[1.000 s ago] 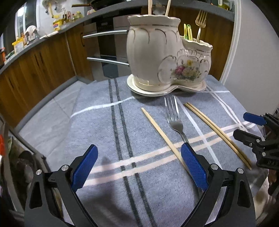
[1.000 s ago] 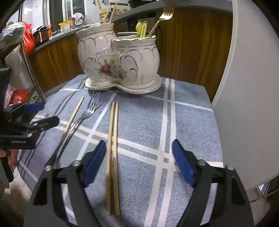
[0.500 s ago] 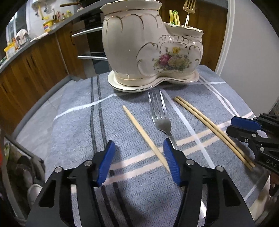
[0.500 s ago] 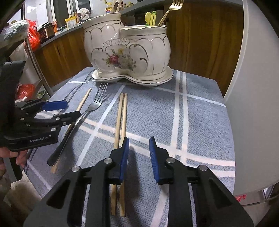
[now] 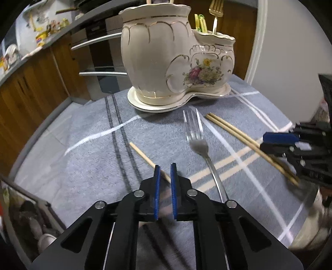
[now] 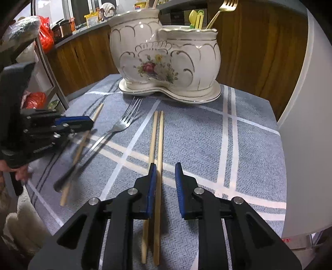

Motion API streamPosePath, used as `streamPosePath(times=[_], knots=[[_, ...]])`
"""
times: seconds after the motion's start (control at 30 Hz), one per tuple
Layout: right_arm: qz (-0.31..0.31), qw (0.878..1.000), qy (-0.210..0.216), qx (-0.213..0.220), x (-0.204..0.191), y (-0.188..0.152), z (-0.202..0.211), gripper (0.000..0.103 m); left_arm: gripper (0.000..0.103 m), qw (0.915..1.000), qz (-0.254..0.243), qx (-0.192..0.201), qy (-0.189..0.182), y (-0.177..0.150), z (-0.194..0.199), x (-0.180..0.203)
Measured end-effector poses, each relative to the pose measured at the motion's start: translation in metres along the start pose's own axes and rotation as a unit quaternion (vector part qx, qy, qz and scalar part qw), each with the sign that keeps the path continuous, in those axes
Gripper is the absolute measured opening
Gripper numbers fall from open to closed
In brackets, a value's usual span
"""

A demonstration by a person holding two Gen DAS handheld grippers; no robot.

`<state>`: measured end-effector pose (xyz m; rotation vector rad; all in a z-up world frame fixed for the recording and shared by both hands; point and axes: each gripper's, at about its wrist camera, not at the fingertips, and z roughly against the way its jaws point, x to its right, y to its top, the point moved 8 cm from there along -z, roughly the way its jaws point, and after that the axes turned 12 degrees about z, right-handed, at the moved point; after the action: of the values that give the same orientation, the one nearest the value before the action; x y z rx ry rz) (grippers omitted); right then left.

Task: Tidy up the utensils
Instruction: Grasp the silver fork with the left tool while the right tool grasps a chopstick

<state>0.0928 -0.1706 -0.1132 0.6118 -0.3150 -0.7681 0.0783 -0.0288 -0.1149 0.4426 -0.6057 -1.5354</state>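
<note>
A grey cloth point(image 6: 207, 133) with pale and dark stripes covers the worktop, and at its far side stands a cream ceramic utensil holder point(image 5: 176, 58) with gilt scrolls and a painted flower spray, two joined pots on one shared saucer. From the smaller pot a gold fork point(image 6: 223, 9) and some yellow-green handles point(image 6: 196, 18) stick up; thin wooden sticks rise from the taller pot. On the cloth in front of it lie a silver fork point(image 6: 122, 124), tines toward the holder, a single chopstick point(image 5: 146, 158) to its left, and a pair of chopsticks point(image 6: 157, 141) side by side to its right. The left gripper point(image 5: 164, 172) is low over the cloth with its blue-padded jaws drawn narrow around the near part of the single chopstick; a small gap shows between the pads, and I cannot tell whether they actually pinch the stick. In the right wrist view that chopstick looks blurred and slanted, its near end close to the fork's dark handle. The right gripper point(image 6: 165, 172) sits over the pair of chopsticks with its jaws narrow but apart: the right stick of the pair runs between the pads, just beside the left pad, while the other stick passes under that pad. Wooden cabinets point(image 5: 31, 83) and a cluttered shelf stand beyond the worktop.
</note>
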Motion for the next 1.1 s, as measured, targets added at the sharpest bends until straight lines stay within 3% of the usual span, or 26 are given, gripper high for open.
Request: streamPosePath(times=[0.07,0.17,0.23,0.33,0.53,0.67,0.73,0.83,0.9,0.97,1.1], knots=[[0.009,1.0,0.002,-0.005,-0.001,0.002,-0.002,0.016,0.0,0.9999,-0.007,-0.004,0.014,-0.002,0.0,-0.008],[0.007,1.0,0.012,-0.012,0.001,0.008,-0.007,0.016,0.0,0.9995,0.026,-0.014,-0.004,-0.002,-0.001,-0.02],[0.011,1.0,0.009,-0.017,0.003,0.011,-0.01,0.008,0.0,0.9984,0.051,-0.019,-0.013,-0.001,0.0,-0.023],[0.018,1.0,0.002,-0.017,0.004,0.01,-0.009,0.005,0.013,0.9953,0.082,-0.025,-0.045,0.0,0.004,-0.015],[0.003,1.0,-0.013,-0.003,0.014,-0.001,0.003,0.005,0.023,0.9966,0.072,-0.028,-0.027,-0.005,-0.002,0.003],[-0.006,1.0,-0.019,0.006,0.021,-0.008,0.013,0.005,0.046,0.9974,0.066,-0.008,-0.029,-0.002,0.008,0.013],[-0.008,1.0,-0.018,0.007,0.022,-0.009,0.014,0.005,0.048,0.997,0.062,-0.005,-0.046,-0.001,0.014,0.022],[-0.004,1.0,-0.013,0.0,0.021,-0.009,0.01,0.005,0.048,0.9974,0.036,-0.021,-0.059,-0.003,0.013,0.038],[0.004,1.0,-0.011,-0.008,0.019,-0.01,0.009,0.005,0.041,0.9981,0.021,-0.03,-0.049,-0.005,0.004,0.044],[0.003,1.0,-0.008,-0.017,0.018,-0.01,0.008,0.005,0.027,0.9981,0.013,-0.038,-0.046,-0.007,-0.001,0.046],[0.007,0.999,-0.007,-0.031,0.021,-0.001,0.001,0.006,0.023,0.9986,-0.001,-0.04,-0.034,-0.008,-0.007,0.05]])
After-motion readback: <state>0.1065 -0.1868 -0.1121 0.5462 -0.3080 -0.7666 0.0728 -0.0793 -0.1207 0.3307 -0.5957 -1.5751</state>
